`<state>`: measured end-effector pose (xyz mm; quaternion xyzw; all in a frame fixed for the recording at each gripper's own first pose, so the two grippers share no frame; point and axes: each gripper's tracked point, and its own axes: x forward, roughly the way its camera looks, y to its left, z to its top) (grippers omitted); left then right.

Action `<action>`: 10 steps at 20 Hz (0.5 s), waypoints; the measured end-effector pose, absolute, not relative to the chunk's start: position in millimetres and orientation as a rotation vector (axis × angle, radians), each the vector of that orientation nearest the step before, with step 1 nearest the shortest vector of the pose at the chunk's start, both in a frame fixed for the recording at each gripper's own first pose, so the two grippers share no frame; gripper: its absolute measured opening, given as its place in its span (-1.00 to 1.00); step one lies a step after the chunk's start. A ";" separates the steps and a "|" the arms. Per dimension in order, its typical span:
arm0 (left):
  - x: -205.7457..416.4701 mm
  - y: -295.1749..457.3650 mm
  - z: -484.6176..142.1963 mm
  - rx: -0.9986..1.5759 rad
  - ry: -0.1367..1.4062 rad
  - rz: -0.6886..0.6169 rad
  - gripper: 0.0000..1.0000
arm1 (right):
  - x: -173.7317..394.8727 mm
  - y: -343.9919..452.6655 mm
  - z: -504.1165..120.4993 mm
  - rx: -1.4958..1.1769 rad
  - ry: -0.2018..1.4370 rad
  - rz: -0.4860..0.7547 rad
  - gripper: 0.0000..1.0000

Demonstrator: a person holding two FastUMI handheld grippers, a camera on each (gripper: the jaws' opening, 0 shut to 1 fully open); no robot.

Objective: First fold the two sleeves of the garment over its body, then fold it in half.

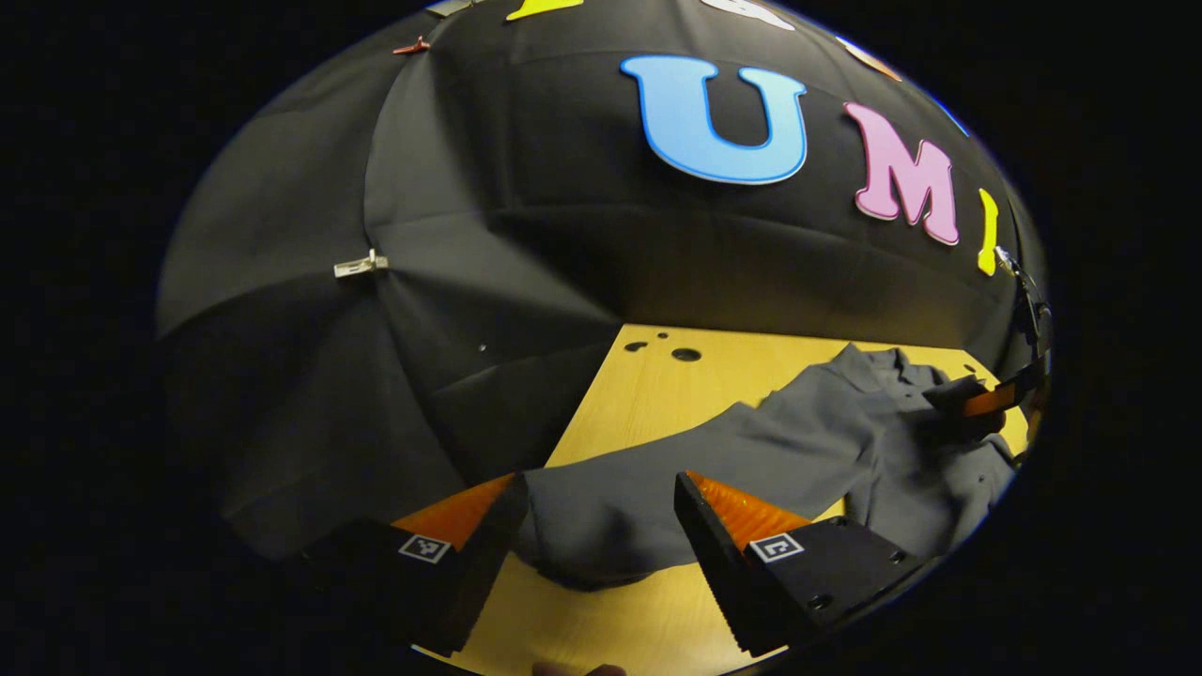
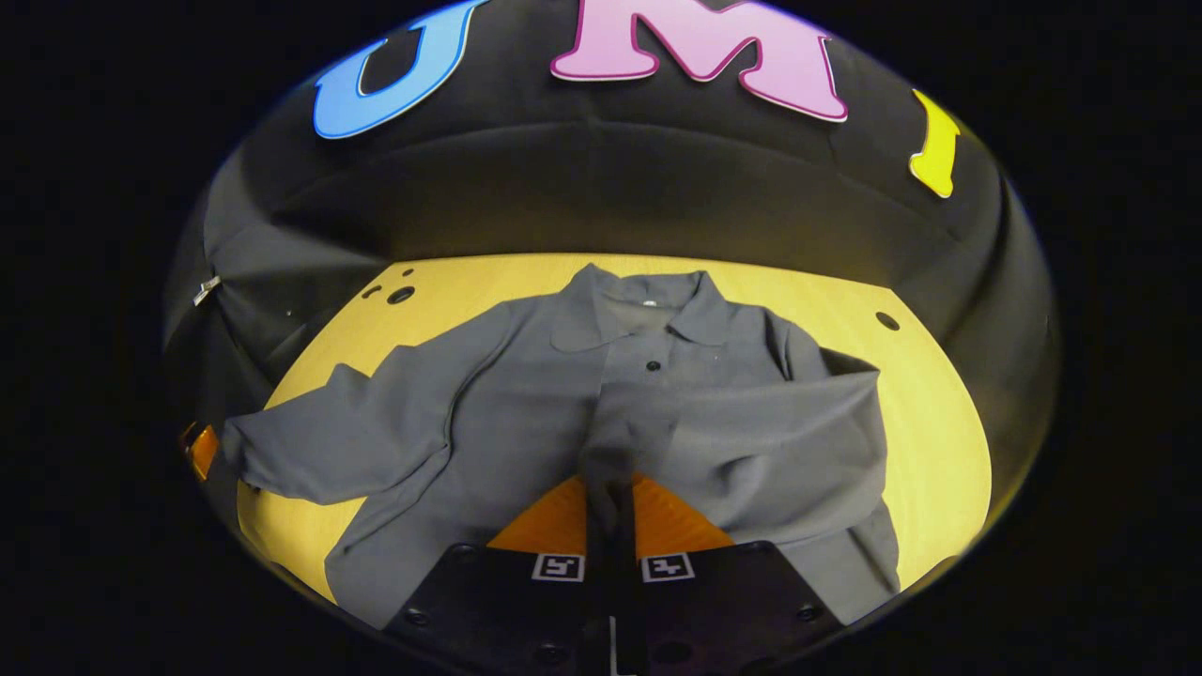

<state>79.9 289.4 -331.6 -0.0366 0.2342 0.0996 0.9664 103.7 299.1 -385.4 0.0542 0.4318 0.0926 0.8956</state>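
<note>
In the left gripper view, the wooden surface [image 1: 648,394] fills the lower centre, black cloth wall behind. The left gripper [image 1: 601,526] spreads wide around the sleeve cuff [image 1: 587,526] of the grey garment [image 1: 826,432].

In the right gripper view, the garment lies centred, collar toward the top. The right gripper [image 2: 610,502], bottom centre, seems clamped on the folded sleeve [image 2: 751,441].

Left gripper [image 1: 596,502] fingers spread; right gripper [image 2: 608,502] fingers together.

No readable text, brand or number. Small square black-and-white markers [image 1: 424,548] sit on the grippers at the bottom of both views (coded patterns, not letters).
</note>
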 end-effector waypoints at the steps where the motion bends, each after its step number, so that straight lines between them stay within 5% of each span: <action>1: 79.9 292.2 -341.1 -0.077 0.496 0.210 0.99 | 100.7 306.2 -389.6 0.124 0.915 0.202 -0.83; 6: 76.7 304.8 -371.4 -0.066 0.564 0.230 0.99 | 89.1 331.4 -405.3 0.150 0.983 0.230 -0.73; 9: 79.2 306.6 -383.2 -0.079 0.597 0.235 0.96 | 79.4 350.0 -408.4 0.174 1.017 0.297 -0.40; 10: 79.9 306.4 -387.5 -0.077 0.608 0.237 0.96 | 75.3 354.5 -408.1 0.177 1.023 0.317 -0.58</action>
